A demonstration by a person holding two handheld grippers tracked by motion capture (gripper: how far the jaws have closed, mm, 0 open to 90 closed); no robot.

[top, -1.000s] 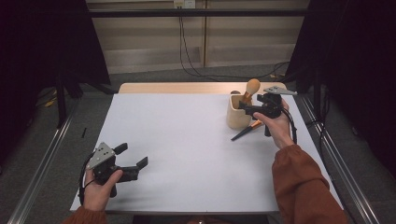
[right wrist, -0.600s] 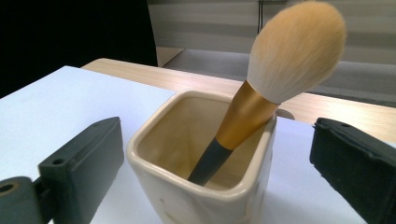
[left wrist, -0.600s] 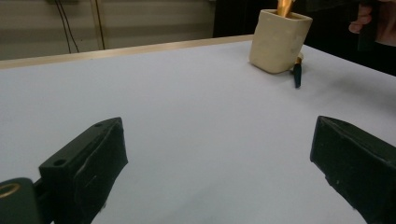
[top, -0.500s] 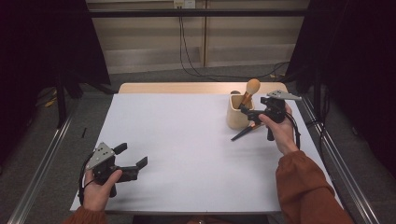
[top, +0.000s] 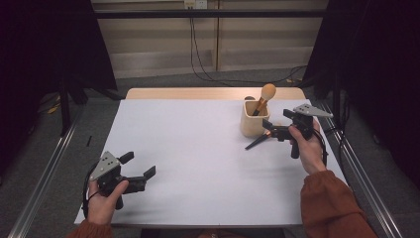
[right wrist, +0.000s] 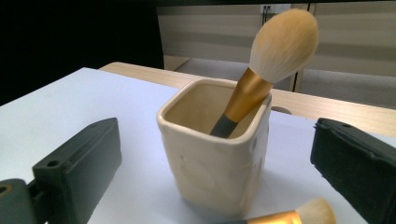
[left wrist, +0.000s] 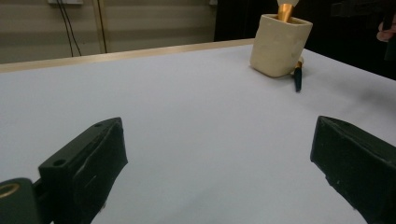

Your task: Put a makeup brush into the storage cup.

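A cream square cup stands at the table's far right with a gold-handled makeup brush leaning in it, bristles up. A second brush lies flat on the table against the cup's near side. My right gripper hovers just right of the cup and points at it. Its jaws have just been opening and stand open with nothing gripped. In the right gripper view the cup and its brush sit beyond the open jaws. My left gripper rests open at the near left.
The white table top has a wooden strip along its far edge. Metal rails run along both sides on the floor. In the left gripper view the cup and the lying brush are far off.
My right hand has drawn back to the right and slightly toward me, away from the cup. The brush stays in the cup. The left hand has not moved.
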